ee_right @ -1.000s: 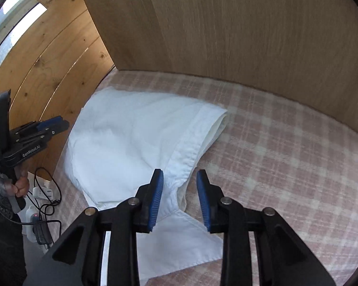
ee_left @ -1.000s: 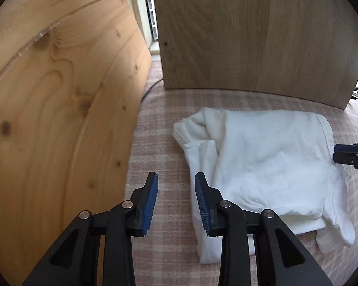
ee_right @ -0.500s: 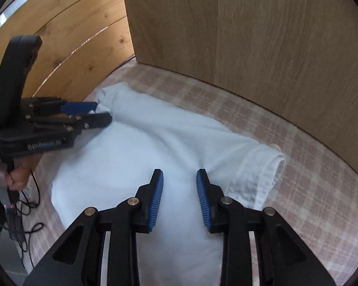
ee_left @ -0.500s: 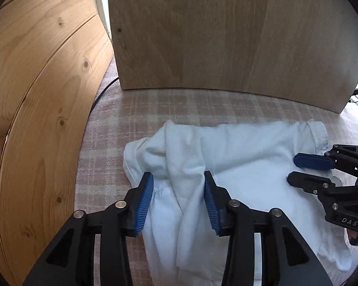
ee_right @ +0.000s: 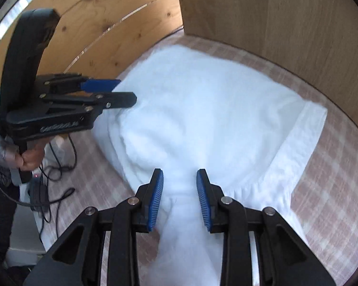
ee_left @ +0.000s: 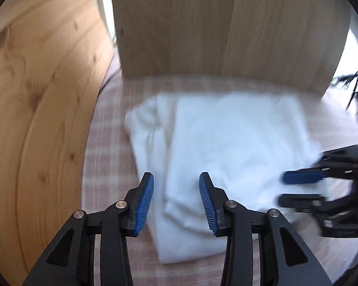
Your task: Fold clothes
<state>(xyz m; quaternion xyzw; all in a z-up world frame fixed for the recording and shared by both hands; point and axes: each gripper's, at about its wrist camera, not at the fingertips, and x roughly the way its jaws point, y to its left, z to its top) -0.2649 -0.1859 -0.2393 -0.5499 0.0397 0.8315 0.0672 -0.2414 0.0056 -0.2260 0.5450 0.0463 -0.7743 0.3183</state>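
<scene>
A white garment (ee_left: 231, 147) lies partly folded on the pink checked cloth (ee_left: 102, 157), with a bunched part at its far left. The left wrist view is blurred by motion. My left gripper (ee_left: 176, 181) hovers open over the garment's near left edge, nothing between its pads. At the garment's right side my right gripper (ee_left: 282, 189) shows with its fingers apart. In the right wrist view the garment (ee_right: 202, 109) fills the middle. My right gripper (ee_right: 180, 176) is open over a narrow strip of cloth near its front edge. The left gripper (ee_right: 127, 91) hangs open over the garment's far left side.
Wooden panels (ee_left: 202, 23) wall in the back and pine boards (ee_left: 35, 119) close the left side. A person's hand (ee_right: 28, 159) holds the left gripper's handle. Black cables (ee_right: 57, 166) and a plug lie beyond the table's left edge.
My left gripper has drawn back toward the garment's near left edge and is moving fast. My right gripper has shifted from the garment's middle toward its near edge. Both have stayed open.
</scene>
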